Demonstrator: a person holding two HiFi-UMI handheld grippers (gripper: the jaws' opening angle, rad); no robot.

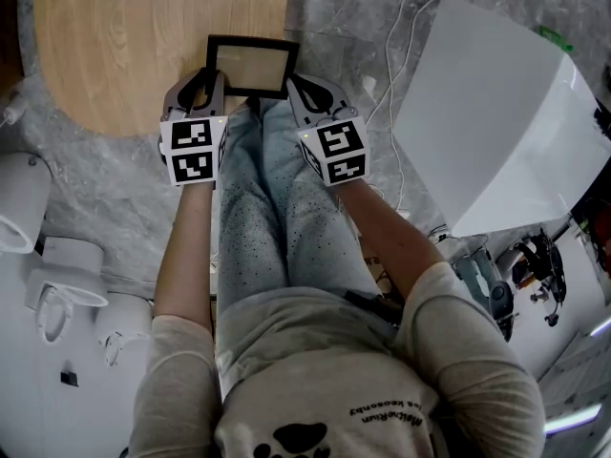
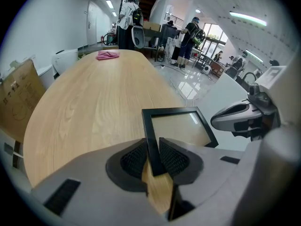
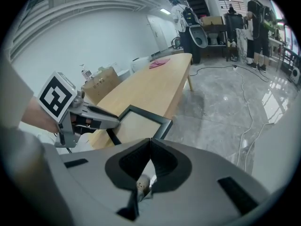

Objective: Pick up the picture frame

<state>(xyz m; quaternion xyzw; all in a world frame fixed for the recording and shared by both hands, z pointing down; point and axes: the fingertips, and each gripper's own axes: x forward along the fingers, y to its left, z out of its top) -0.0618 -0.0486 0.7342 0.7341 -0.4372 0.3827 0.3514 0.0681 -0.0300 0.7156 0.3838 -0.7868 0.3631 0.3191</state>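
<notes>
A black picture frame (image 1: 253,65) with a pale centre is held flat between my two grippers, over the near edge of the wooden table (image 1: 143,46). My left gripper (image 1: 212,79) is shut on the frame's left bar. In the left gripper view that bar (image 2: 151,140) runs between the ribbed pads of the left gripper (image 2: 155,157). My right gripper (image 1: 294,86) is shut on the frame's right bar. In the right gripper view the frame (image 3: 141,121) runs from the left gripper's fingers into the pinched jaws of the right gripper (image 3: 150,147).
The long wooden table (image 2: 94,93) carries a pink cloth (image 2: 108,55) at its far end, with a cardboard box (image 2: 19,98) to its left. A white panel (image 1: 496,113) and cables (image 1: 401,27) lie on the marble floor to the right. People (image 2: 190,36) stand far off.
</notes>
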